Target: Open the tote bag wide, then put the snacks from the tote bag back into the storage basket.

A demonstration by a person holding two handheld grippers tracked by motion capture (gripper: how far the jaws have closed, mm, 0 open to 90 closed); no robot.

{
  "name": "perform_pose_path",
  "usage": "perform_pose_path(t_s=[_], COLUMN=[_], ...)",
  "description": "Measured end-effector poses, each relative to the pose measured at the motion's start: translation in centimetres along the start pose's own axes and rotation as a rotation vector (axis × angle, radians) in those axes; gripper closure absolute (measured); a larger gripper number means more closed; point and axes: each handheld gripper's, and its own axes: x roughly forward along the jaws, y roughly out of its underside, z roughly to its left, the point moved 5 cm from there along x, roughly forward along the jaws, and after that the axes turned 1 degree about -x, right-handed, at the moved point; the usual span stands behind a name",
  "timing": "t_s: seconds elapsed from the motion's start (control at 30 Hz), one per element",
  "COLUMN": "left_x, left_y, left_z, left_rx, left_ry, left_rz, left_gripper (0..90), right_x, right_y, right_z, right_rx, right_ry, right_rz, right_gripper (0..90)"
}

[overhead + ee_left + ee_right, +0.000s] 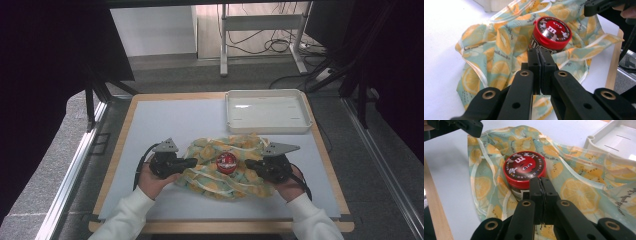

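A jar with a red M&M's lid [226, 162] stands upright in the middle of a crumpled cloth with a lemon print [235, 145]. My left gripper [194, 162] sits just left of the jar, its tips pointing at it. In the left gripper view its jaws [539, 51] are pressed together with nothing between them, right in front of the jar [552, 31] and over the cloth [499, 42]. My right gripper [248, 163] mirrors it from the right. Its jaws [541, 180] are likewise shut and empty, close to the jar [524, 166] above the cloth [579, 190].
An empty white tray [267, 129] lies at the back right of the pale mat [170, 120], its corner [614, 140] just beyond the cloth. The wooden table edge [115, 165] frames the mat. Cables and a metal frame stand on the floor behind.
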Motion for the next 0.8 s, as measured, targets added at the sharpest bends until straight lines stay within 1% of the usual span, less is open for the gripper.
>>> perform_pose_path(t_s=[0.2, 0.27, 0.3, 0.33, 0.37, 0.4, 0.43, 0.47, 0.57, 0.67, 0.7, 0.73, 0.8], left_x=[-0.3, -0.4, -0.6, -0.7, -0.9, -0.9, -1.2, -1.3, -1.5, -1.8, -1.8, -1.8, -1.9], left_y=[0.5, 0.6, 0.6, 0.6, 0.6, 0.6, 0.6, 0.7, 1.1, 1.6, 1.6, 1.6, 1.8], left_z=[-0.2, -0.3, -0.2, -0.2, -0.1, -0.1, -0.1, 0.0, 0.1, 0.3, 0.3, 0.3, 0.5], left_rx=[0.0, 0.0, 0.0, -0.004, -0.005, -0.005, -0.004, -0.007, -0.024, -0.032, -0.032, -0.034, -0.039], left_ry=[0.0, -0.002, -0.01, -0.016, -0.029, -0.029, -0.05, -0.056, -0.064, -0.071, -0.071, -0.072, -0.078], left_rz=[-0.003, -0.005, -0.014, -0.025, -0.041, -0.041, -0.058, -0.061, -0.056, -0.051, -0.051, -0.05, -0.053], left_gripper=[88.1, 86.9, 85.5, 82.6, 76.3, 68.3, 60.5, 54.6, 43.6, 39.1, 38.2, 37.8, 37.2], right_x=[0.0, 0.0, -0.1, -0.1, -0.1, -0.2, -0.2, -0.3, -0.3, -0.1, -0.1, 0.1, 0.2], right_y=[-0.1, -0.1, -0.1, -0.1, -0.1, -0.2, -0.2, -0.3, -0.5, -0.7, -0.7, -0.8, -0.8], right_z=[-0.1, -0.2, -0.2, -0.2, -0.1, -0.1, -0.1, -0.1, 0.1, 0.3, 0.3, 0.4, 0.5], right_rx=[0.0, 0.002, 0.002, 0.002, 0.003, 0.005, 0.004, 0.004, -0.002, -0.004, -0.004, -0.008, -0.005], right_ry=[-0.001, 0.001, 0.002, 0.004, 0.002, 0.003, 0.005, 0.009, 0.012, 0.017, 0.017, 0.018, 0.018], right_rz=[-0.002, -0.003, -0.003, -0.003, -0.007, -0.008, -0.009, -0.007, -0.008, -0.002, -0.002, 0.008, 0.012], right_gripper=[87.7, 86.2, 85.4, 83.8, 80.8, 75.6, 69.3, 65.1, 54.2, 47.9, 47.9, 45.0, 43.9])
